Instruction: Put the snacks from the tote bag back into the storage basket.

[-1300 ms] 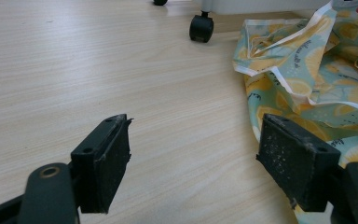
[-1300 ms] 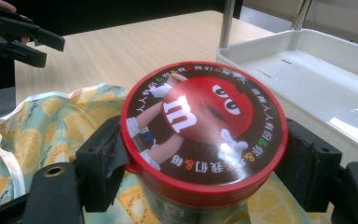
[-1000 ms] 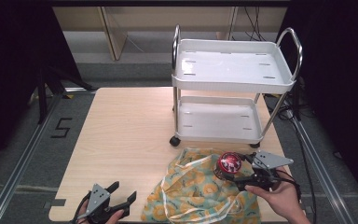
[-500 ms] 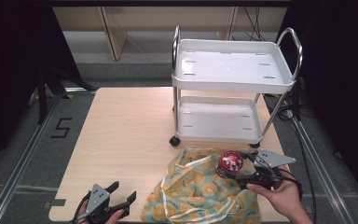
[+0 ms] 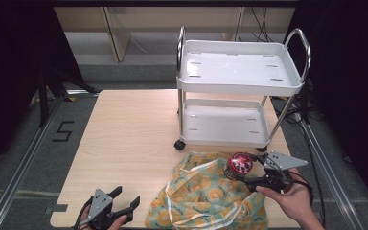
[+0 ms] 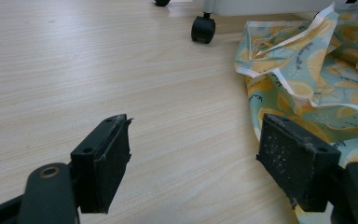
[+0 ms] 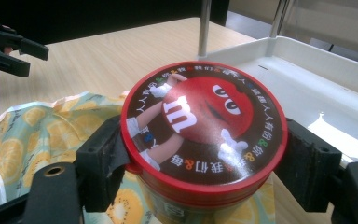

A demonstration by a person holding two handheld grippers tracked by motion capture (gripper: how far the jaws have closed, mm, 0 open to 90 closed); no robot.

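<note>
Right gripper (image 5: 243,175) jaws grip red tin (image 5: 240,164), unmoved | left gripper (image 5: 127,204) jaws stay released

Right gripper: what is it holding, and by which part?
The right gripper holds a red-lidded candy tub, jaws clamped on opposite sides just under the lid rim. The left gripper is open, holding nothing.
</note>
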